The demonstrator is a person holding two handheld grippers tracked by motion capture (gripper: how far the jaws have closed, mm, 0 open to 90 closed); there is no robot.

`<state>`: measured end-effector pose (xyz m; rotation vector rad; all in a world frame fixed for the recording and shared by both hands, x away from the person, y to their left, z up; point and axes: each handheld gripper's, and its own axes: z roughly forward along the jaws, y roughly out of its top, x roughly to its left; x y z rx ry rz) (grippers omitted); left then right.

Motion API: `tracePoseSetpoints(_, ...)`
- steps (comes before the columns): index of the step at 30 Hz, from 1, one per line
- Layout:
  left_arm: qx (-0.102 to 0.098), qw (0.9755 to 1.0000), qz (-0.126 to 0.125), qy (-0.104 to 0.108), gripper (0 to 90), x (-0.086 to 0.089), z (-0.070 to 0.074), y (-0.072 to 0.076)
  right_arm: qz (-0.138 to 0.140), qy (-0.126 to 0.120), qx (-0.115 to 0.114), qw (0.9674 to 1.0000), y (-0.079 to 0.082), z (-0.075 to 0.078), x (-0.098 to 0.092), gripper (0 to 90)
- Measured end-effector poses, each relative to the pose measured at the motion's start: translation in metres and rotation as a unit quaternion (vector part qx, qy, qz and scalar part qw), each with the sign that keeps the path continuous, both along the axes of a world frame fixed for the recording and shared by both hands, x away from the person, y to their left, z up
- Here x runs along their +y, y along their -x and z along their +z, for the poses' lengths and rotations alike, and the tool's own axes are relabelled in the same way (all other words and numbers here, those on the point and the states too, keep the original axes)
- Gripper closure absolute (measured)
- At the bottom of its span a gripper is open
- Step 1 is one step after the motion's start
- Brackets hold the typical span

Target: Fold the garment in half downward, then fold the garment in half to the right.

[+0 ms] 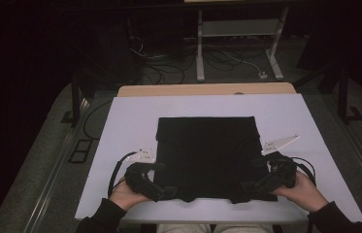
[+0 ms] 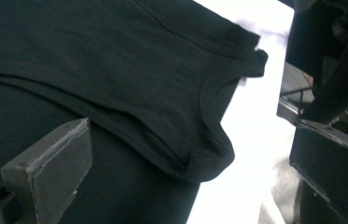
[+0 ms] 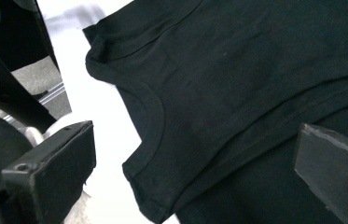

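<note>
Both grippers, left (image 1: 166, 191) and right (image 1: 249, 187), are released at the near corners of a folded black garment (image 1: 207, 155) laid mid-table (image 1: 130, 116); being soft, light and limp, it is judged best pinched at hems.

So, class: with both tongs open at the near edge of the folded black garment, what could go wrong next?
1. The folded black cotton garment has stacked layers; the left tongs may pinch only the top one.
2. Its near hem lies close to the white table's edge, so a tug could slide it off.
</note>
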<state>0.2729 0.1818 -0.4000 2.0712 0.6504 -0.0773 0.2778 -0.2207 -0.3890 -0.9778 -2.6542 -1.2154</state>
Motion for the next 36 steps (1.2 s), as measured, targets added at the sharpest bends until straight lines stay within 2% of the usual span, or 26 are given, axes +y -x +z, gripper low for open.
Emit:
tracePoseSetpoints(7,-0.018,0.9988,0.043,0.015,0.0,0.016,0.002,0.000,-0.007,-0.005,-0.013,0.9999,-0.009,0.004,0.004,0.0)
tracePoseSetpoints(12,-0.024,0.9980,0.059,0.010,0.0,0.026,0.001,0.001,-0.008,-0.008,-0.023,0.9997,-0.018,0.008,0.011,0.0)
tracePoseSetpoints(21,-0.044,0.9936,0.103,0.013,0.0,0.043,0.000,0.004,-0.007,-0.008,-0.036,0.9993,-0.032,0.013,0.027,0.0)
tracePoseSetpoints(32,-0.049,0.9919,0.117,0.000,0.0,0.052,-0.006,0.009,-0.014,-0.011,-0.051,0.9985,-0.054,0.018,0.047,0.0)
tracePoseSetpoints(36,-0.051,0.9911,0.123,0.002,0.0,0.054,-0.006,0.010,-0.013,-0.013,-0.052,0.9985,-0.063,0.019,0.054,0.0)
